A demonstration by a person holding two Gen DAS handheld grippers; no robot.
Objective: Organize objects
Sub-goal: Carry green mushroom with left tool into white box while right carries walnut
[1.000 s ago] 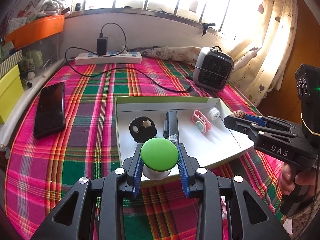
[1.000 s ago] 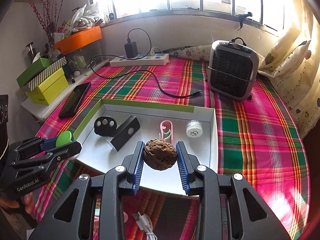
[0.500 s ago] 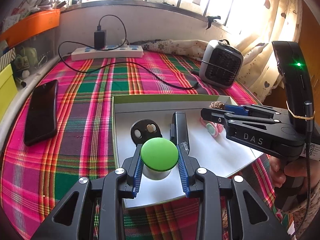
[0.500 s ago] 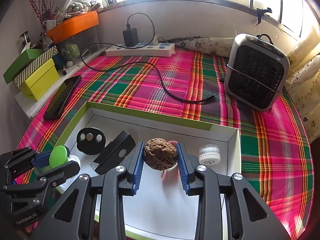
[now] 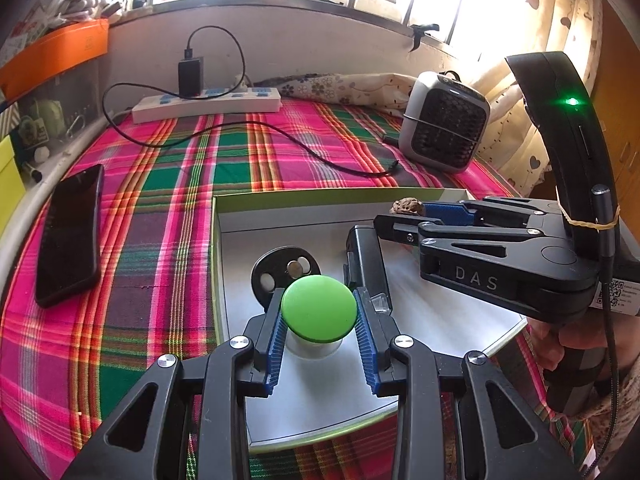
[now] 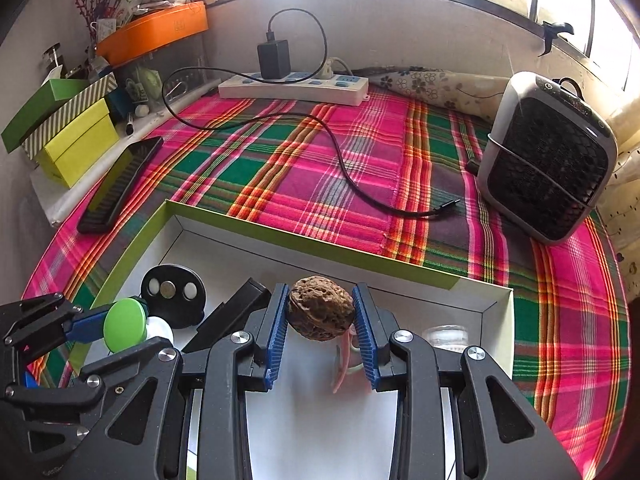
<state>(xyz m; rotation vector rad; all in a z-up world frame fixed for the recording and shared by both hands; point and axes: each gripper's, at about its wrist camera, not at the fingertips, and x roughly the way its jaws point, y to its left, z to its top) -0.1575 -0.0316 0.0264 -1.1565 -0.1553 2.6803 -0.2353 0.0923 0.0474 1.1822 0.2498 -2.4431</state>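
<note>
My left gripper is shut on a small white jar with a green lid, held over the near part of the green-edged white tray. My right gripper is shut on a brown walnut above the same tray. In the left wrist view the right gripper reaches in from the right with the walnut at its tip. The tray holds a black round disc, a black rectangular block, a pink clip and a small white-capped jar.
The tray lies on a plaid cloth. A black phone lies left of it, a grey heater stands at the back right, and a power strip with a charger cable runs along the back. Coloured boxes are stacked at the left.
Both grippers have come forward over the tray with their objects still held. The right gripper has swung in from the right edge to hang over the tray's middle.
</note>
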